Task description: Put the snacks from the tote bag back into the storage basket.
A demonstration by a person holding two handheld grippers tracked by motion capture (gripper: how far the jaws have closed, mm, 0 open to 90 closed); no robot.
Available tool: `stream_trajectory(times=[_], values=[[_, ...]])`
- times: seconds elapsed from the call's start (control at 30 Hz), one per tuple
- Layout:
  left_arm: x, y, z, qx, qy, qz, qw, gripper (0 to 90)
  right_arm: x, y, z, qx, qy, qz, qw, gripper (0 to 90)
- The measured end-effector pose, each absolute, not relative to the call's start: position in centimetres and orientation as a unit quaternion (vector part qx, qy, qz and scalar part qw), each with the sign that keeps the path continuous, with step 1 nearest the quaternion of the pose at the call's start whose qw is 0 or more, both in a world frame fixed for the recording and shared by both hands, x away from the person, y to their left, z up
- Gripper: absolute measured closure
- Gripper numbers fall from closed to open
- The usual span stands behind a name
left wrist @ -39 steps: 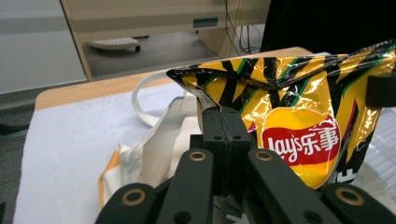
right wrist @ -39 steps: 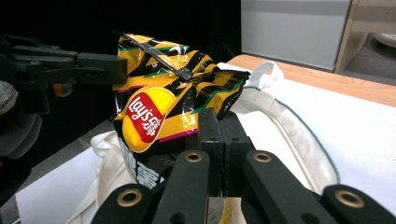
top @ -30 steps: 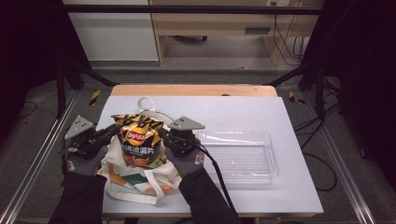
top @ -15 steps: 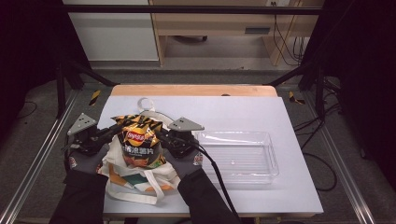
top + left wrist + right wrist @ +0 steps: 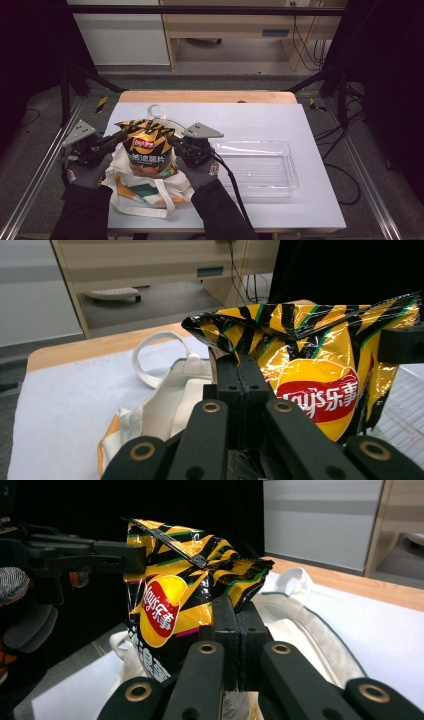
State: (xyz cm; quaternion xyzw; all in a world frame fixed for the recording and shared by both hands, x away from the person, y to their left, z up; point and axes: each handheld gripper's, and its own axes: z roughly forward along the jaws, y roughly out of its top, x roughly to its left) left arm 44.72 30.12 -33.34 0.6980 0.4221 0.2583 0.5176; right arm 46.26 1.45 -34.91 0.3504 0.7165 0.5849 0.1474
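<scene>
A yellow and black striped chip bag (image 5: pixel 147 150) stands upright in the mouth of a white tote bag (image 5: pixel 145 192) at the table's front left. My left gripper (image 5: pixel 122 134) is shut on the bag's top left corner (image 5: pixel 220 332), with the jaws pressed together on the foil. My right gripper (image 5: pixel 172 140) is shut on the top right corner (image 5: pixel 250 577), and its jaws have just closed tighter there. In the right gripper view, the left gripper (image 5: pixel 107 555) reaches the bag from the far side. One tote handle (image 5: pixel 150 357) loops out behind the bag.
A clear plastic tray (image 5: pixel 257 165) lies just right of my right hand. The white table top (image 5: pixel 260 120) has a wooden back edge (image 5: pixel 210 96). Metal frame rails run along both sides, and the floor and cabinets lie beyond.
The left gripper has risen slightly with its corner of the chip bag. The right gripper has stayed where it was.
</scene>
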Motion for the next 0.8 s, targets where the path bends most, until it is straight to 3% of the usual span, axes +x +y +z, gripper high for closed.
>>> stream_trajectory(times=[0.8], values=[[41.4, 29.0, -29.8, 0.668, 0.397, 0.286, 0.561, 89.9, 44.9, -0.2, -30.0, 0.309, 0.711, 0.606, 0.176, 90.0]])
